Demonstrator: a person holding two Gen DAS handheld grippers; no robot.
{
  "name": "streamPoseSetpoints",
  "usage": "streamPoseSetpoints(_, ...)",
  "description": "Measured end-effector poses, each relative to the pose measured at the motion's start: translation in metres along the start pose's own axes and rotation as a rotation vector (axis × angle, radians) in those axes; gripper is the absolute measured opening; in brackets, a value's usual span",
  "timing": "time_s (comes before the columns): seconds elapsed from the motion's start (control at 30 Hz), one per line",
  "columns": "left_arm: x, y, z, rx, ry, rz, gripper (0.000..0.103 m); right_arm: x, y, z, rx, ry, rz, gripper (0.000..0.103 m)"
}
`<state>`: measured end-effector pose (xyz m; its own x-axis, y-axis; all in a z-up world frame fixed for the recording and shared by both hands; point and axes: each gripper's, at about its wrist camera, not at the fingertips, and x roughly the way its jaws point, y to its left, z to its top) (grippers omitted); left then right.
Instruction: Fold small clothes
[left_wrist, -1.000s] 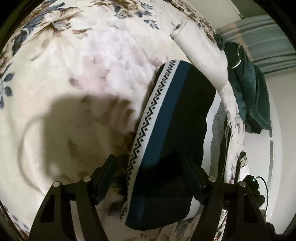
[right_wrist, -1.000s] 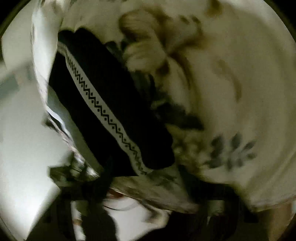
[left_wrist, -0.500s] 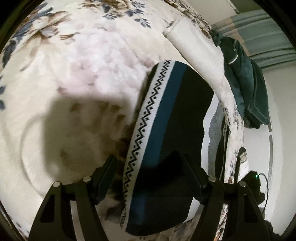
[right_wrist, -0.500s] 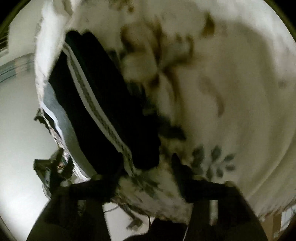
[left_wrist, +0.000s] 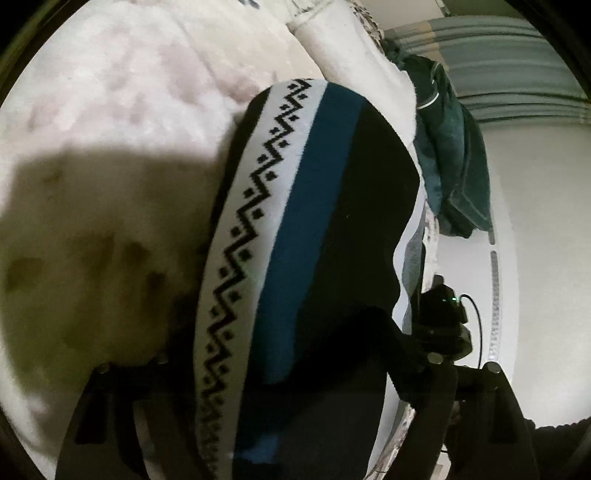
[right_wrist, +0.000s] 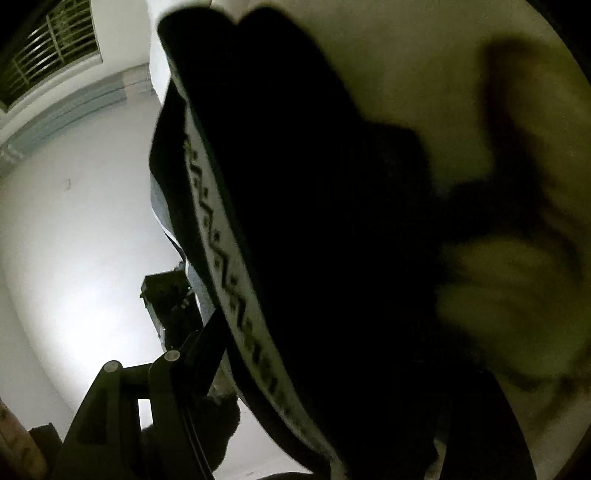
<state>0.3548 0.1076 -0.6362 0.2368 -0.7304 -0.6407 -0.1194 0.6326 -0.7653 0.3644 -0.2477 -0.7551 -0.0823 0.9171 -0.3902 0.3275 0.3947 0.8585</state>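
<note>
We see the folded garment (left_wrist: 314, 258), black with a blue stripe and a white zigzag band, lying on the pale fleecy blanket (left_wrist: 110, 129) and running down between the 2 fingers of our left gripper (left_wrist: 280, 373). Those fingers stand apart on either side of it, the left one mostly lost in shadow. A dark green cloth (left_wrist: 454, 155) hangs beyond. In the right view the garment (right_wrist: 314, 240) fills the dim, blurred frame; only 1 finger of the right gripper (right_wrist: 295, 369) shows, so we cannot tell its state.

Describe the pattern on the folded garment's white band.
A black zigzag line with small black squares runs along the white band beside a blue stripe; clearest in the left wrist view.
</note>
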Motion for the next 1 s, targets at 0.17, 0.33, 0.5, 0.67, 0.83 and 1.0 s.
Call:
streamPoseSetpoints(0.17,0.003,-0.002,0.003,-0.027,-0.025,-0.055,0.08,0.01,0.005,0.001,0.026,0.003,0.02,0.074)
streamPoseSetpoints(0.33,-0.001,-0.005,0.008,0.004,0.016,-0.054,0.08,-0.017,0.015,-0.003,-0.025,-0.025,-0.114,0.074)
streamPoseSetpoints(0.5,-0.003,-0.002,0.004,0.059,0.06,-0.053,0.08,-0.025,-0.004,0.001,0.024,-0.04,-0.048,0.073)
streamPoseSetpoints(0.67,0.01,-0.011,0.005,0.065,0.064,-0.055,0.08,0.015,0.006,0.004,0.004,0.023,0.046,0.076)
streamPoseSetpoints(0.83,0.005,-0.023,0.005,0.077,0.01,-0.086,0.067,0.026,0.014,-0.004,0.045,-0.04,0.061,0.064)
streamPoseSetpoints(1.0,-0.006,-0.038,0.007,0.109,-0.021,-0.013,0.028,0.024,0.035,-0.02,0.031,-0.11,0.021,0.031)
